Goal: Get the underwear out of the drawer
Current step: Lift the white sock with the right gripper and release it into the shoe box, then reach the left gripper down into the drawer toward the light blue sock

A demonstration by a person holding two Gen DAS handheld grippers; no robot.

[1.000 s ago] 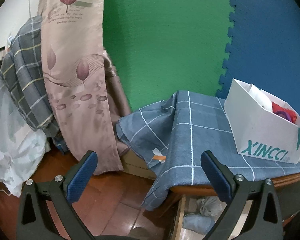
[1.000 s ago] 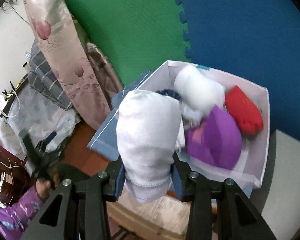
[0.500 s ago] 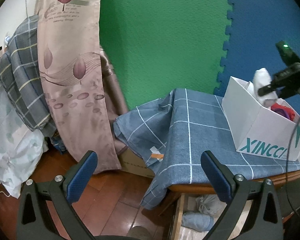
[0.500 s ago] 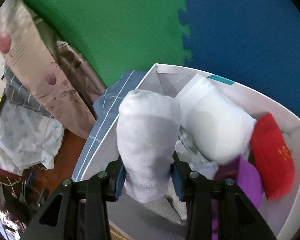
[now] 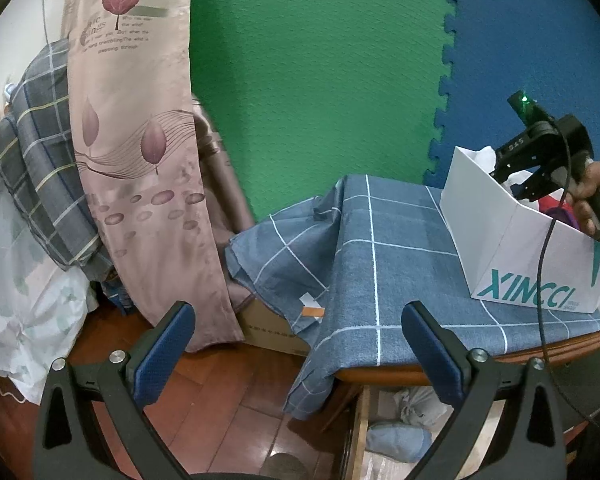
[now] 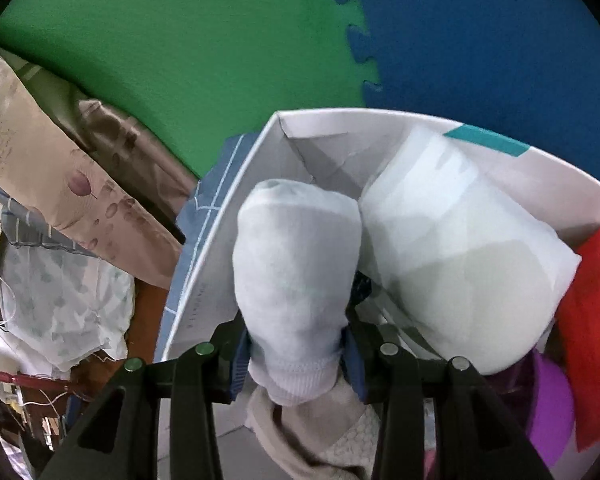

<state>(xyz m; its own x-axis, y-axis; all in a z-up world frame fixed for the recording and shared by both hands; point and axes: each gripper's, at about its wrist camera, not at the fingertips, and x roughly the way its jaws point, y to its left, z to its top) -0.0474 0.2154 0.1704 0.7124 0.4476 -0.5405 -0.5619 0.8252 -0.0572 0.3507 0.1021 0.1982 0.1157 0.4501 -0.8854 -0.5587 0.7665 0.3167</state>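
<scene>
Left wrist view first: your left tool [image 5: 296, 344] hangs low in front of the desk [image 5: 472, 364], its blue pads spread wide with nothing between them, and it has not moved in the last second. Under the desk edge the drawer [image 5: 362, 424] stands open, and pale folded pieces still lie in it. To the right, on the checked cloth [image 5: 380, 248], stands the white box [image 5: 512, 252]. A second ago only the box was there; now your right hand [image 5: 596, 184] has brought its tool over the box and dipped it inside.

Right wrist view shows the same change from close. Your right tool [image 6: 296, 356] carries the white rolled underwear [image 6: 296, 264] between its pads, and the roll has gone from above the box rim [image 6: 220, 224] to well inside, beside a bigger white bundle [image 6: 460, 248], with red and purple pieces further right. The pads are just starting to open, yet they still touch the roll.

I judge this piece is already out of the drawer and nearly delivered; you only need to release it and go back for the next one.
</scene>
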